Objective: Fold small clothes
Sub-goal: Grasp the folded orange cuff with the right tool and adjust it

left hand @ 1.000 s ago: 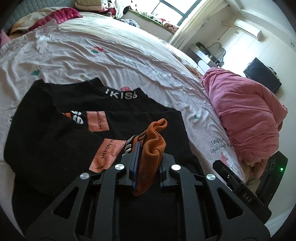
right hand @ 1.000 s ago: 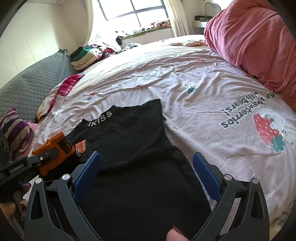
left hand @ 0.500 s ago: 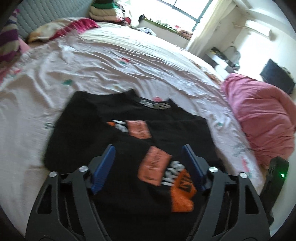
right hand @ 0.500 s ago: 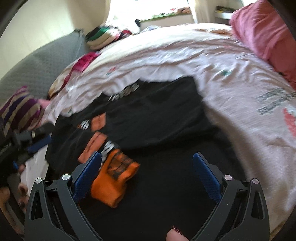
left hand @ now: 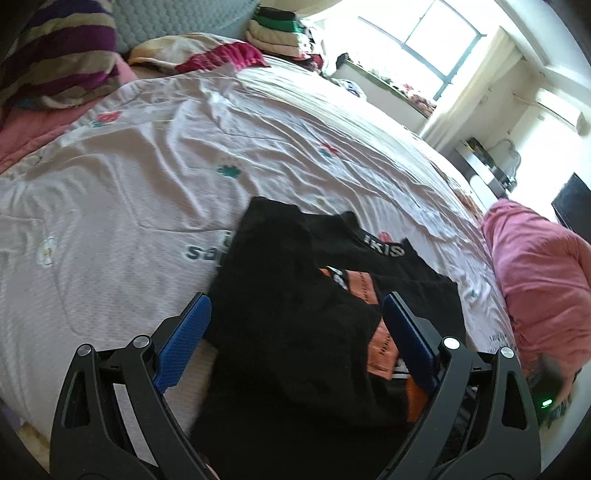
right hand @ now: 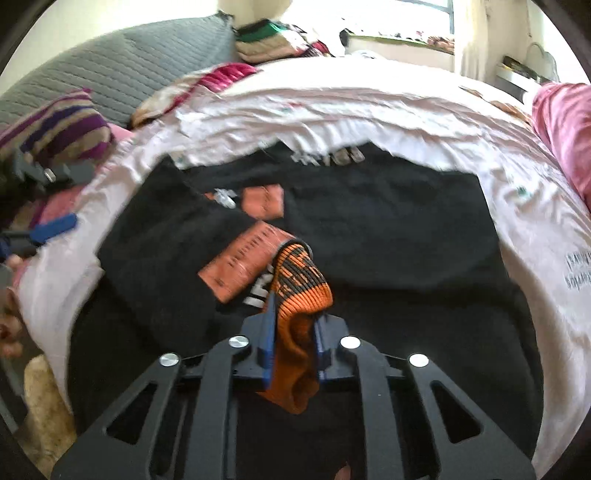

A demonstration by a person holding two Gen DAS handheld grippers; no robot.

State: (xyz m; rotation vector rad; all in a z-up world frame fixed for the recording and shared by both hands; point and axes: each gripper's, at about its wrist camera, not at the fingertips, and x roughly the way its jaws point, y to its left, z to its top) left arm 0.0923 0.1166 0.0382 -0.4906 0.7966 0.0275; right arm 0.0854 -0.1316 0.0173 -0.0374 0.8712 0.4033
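The right gripper (right hand: 293,332) is closing, its blue pads pinching the ribbed orange cuff (right hand: 299,295) of the black sweater (right hand: 388,229), which is lying half-folded on the wrinkled pale bedsheet (right hand: 332,110). The left gripper (left hand: 295,328) is opening wide, hovering empty over the sweater's (left hand: 295,332) left edge, the knit lying between and beneath its jaws. A pink quilt (left hand: 535,266) is bunching at the right.

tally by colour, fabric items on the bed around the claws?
Black: 1, the sweater with the orange cuff, jaws of the right claw closing on it
Pink: 1, the quilt
Striped purple: 1, the pillow
Pale printed: 1, the bedsheet
Mixed colours: 1, the folded stack, pieces too far to count
Total: 5
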